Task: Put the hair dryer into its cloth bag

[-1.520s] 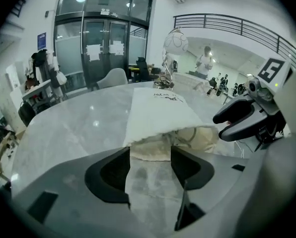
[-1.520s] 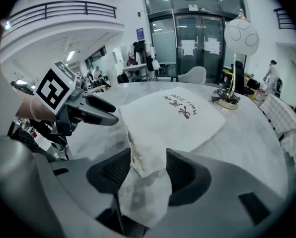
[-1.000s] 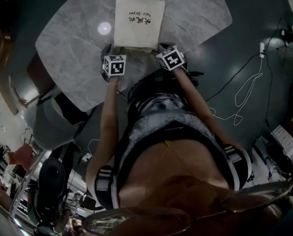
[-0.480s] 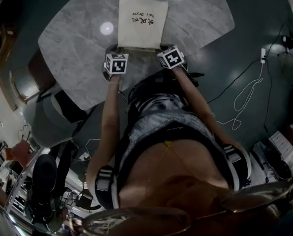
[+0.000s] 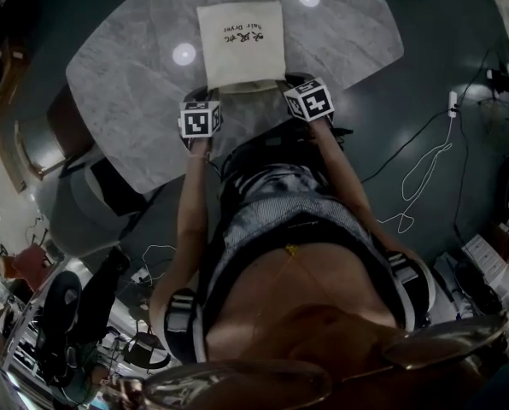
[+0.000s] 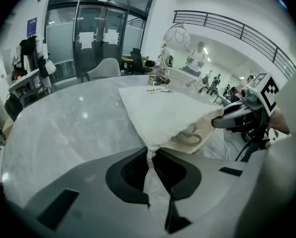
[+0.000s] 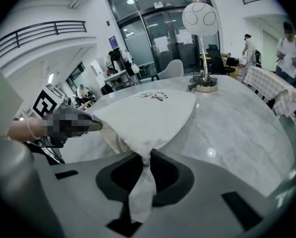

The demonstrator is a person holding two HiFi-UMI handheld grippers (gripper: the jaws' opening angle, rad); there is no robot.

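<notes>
Cloth bag (image 5: 240,41) on the marble table (image 5: 126,84), mouth toward the person. Near corners pinched, one in the left gripper (image 6: 150,154), one in the right gripper (image 7: 144,161) — jaws of both just closed on fabric. Top layer raised; cord loop (image 6: 190,138) at the mouth, contents unseen.

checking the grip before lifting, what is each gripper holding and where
Both hold the cloth bag by its open near edge: left gripper pinches the left corner, right gripper the right corner. Their jaws have just been closing on the fabric.
</notes>
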